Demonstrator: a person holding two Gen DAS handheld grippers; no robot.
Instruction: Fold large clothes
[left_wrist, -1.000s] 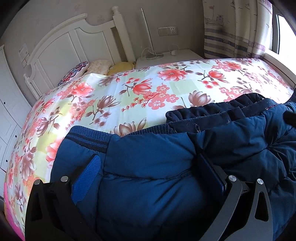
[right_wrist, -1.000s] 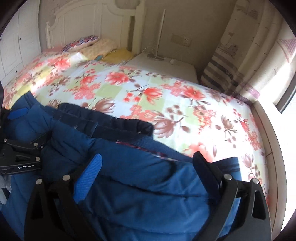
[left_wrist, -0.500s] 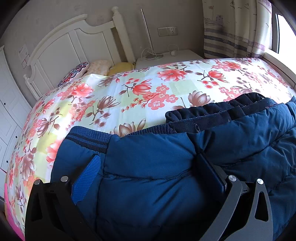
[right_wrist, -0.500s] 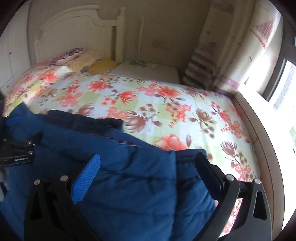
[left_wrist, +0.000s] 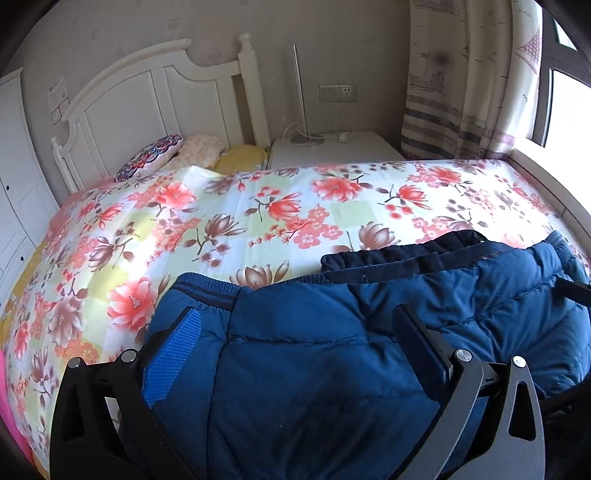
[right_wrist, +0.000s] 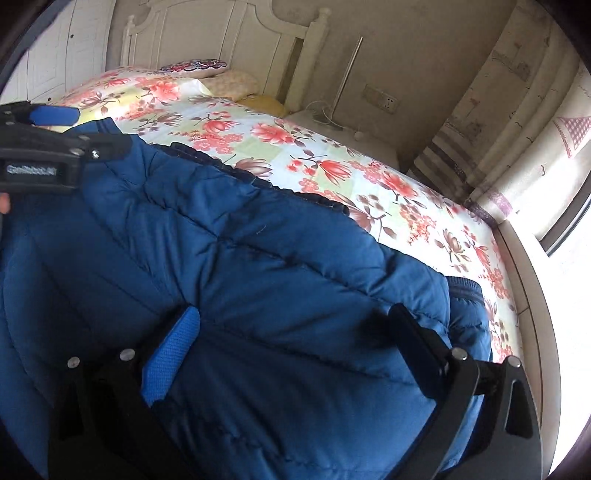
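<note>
Both hand-held grippers wide open, over blue jacket (left_wrist: 332, 350)

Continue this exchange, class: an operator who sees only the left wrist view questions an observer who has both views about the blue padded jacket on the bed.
Operator: Where is the right claw?
Observer: The right claw is open, jaws wide apart, over the quilted body of the blue padded jacket.
Operator: How does my left claw look from there?
Observer: The left claw is at the jacket's opposite end, on the side away from the window.
</note>
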